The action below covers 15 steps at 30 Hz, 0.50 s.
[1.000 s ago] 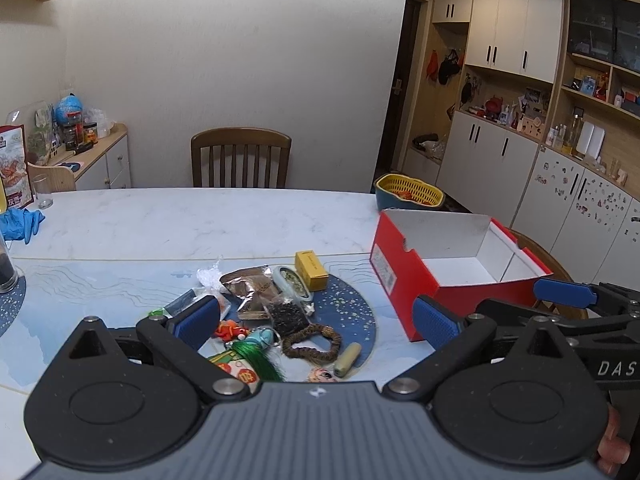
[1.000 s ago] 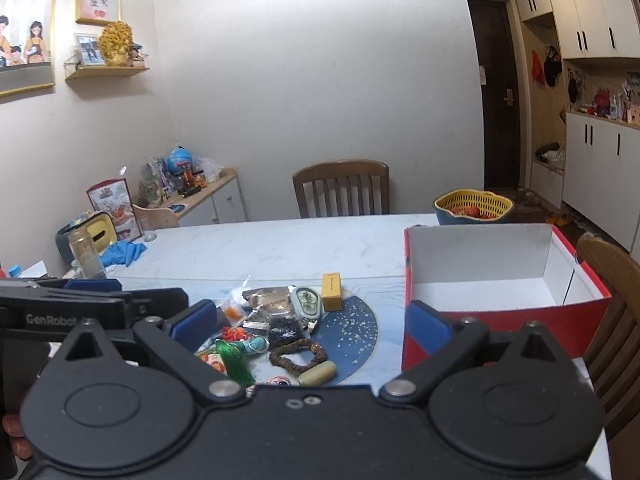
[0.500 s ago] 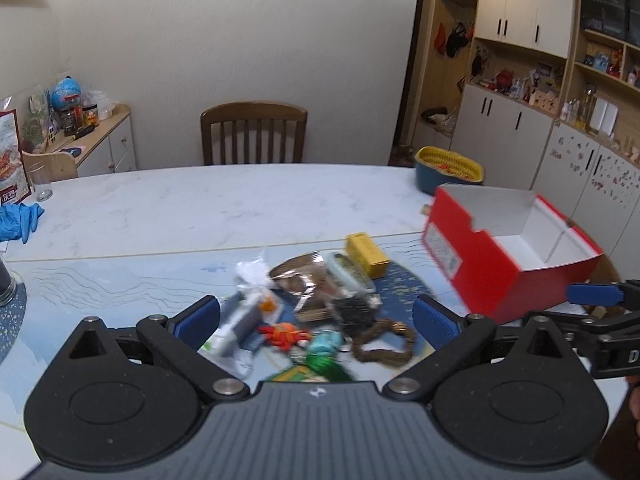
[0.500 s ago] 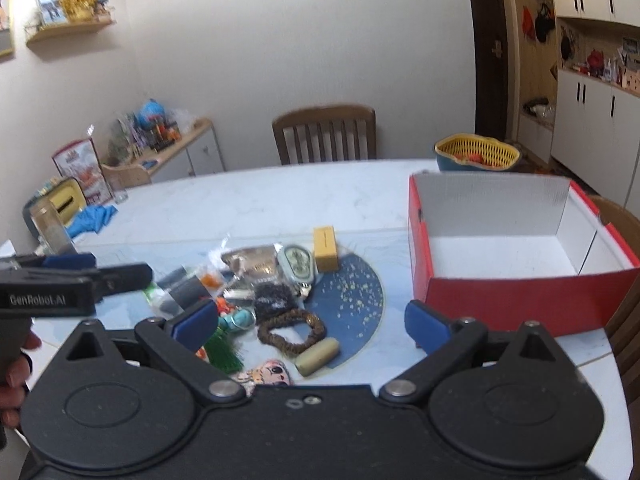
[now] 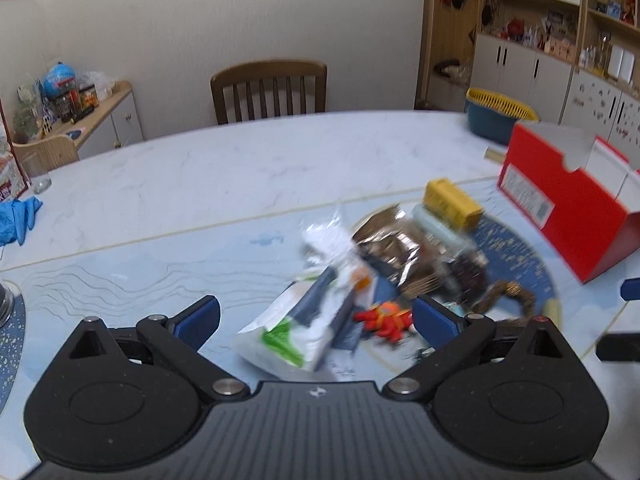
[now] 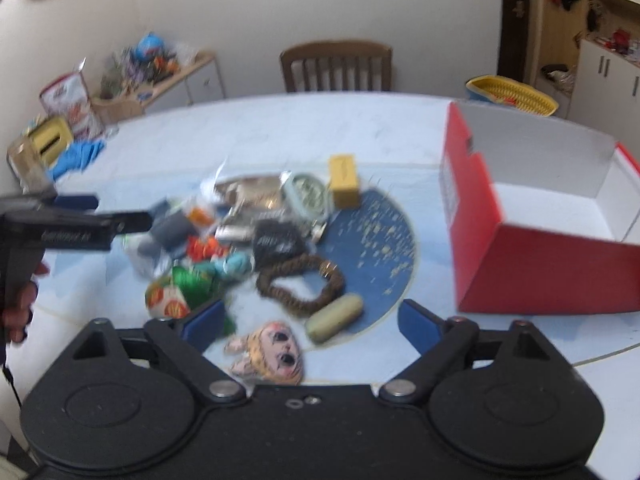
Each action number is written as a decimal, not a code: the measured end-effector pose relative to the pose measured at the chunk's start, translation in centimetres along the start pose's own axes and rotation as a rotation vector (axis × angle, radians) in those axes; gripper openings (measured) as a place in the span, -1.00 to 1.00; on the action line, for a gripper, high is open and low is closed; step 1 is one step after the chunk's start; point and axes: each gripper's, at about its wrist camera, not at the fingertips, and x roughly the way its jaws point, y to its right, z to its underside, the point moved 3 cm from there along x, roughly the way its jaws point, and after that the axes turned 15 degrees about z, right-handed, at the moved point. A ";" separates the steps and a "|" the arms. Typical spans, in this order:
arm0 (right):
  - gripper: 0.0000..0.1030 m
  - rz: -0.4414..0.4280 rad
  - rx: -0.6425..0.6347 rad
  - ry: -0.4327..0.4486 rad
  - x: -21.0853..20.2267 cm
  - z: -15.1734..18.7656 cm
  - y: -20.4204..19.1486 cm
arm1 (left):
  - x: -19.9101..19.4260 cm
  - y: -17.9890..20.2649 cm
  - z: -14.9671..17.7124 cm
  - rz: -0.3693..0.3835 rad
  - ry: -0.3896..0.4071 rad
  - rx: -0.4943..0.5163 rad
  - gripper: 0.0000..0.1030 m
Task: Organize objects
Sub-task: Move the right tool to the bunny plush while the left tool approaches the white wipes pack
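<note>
A pile of small items lies on a blue round mat [image 6: 376,232]: a yellow box [image 6: 343,178], a brown bead bracelet [image 6: 300,284], a pale cylinder [image 6: 334,318], a doll-face piece [image 6: 272,350] and a foil bag [image 5: 384,240]. To the right stands a red shoebox [image 6: 540,264], open and empty. My right gripper [image 6: 312,322] hangs over the doll face and cylinder; its jaws are closing but still wide, touching nothing. My left gripper [image 5: 316,318] is open above a white-green packet [image 5: 288,332] and a red-orange toy [image 5: 384,318].
A wooden chair [image 5: 268,92] stands behind the marble table [image 5: 200,176]. A yellow basket [image 6: 512,94] sits beyond the shoebox. Blue gloves [image 5: 18,220] and a glass [image 5: 36,174] lie at the far left, near a cluttered sideboard [image 5: 96,108].
Both grippers have come down and closer to the pile, tilting further downward. The left one shifted left over the white-green packet. The right jaws have narrowed a little.
</note>
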 end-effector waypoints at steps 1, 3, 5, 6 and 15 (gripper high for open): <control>0.76 -0.003 -0.011 -0.009 0.3 0.2 -0.4 | 0.4 -0.4 0.1 0.004 -0.010 -0.003 0.99; 0.71 -0.004 -0.033 -0.027 0.9 0.5 -1.0 | 1.3 -1.2 0.2 0.006 -0.028 -0.010 0.99; 0.65 -0.007 -0.055 -0.046 1.4 0.9 -1.6 | 2.0 -1.8 0.4 0.015 -0.047 -0.013 0.99; 0.64 -0.005 -0.064 -0.054 1.6 1.0 -1.9 | 2.3 -1.9 0.5 0.018 -0.053 -0.009 0.99; 0.47 -0.019 -0.106 -0.111 3.3 1.7 -3.4 | 4.1 -2.5 0.5 0.074 -0.091 0.023 0.69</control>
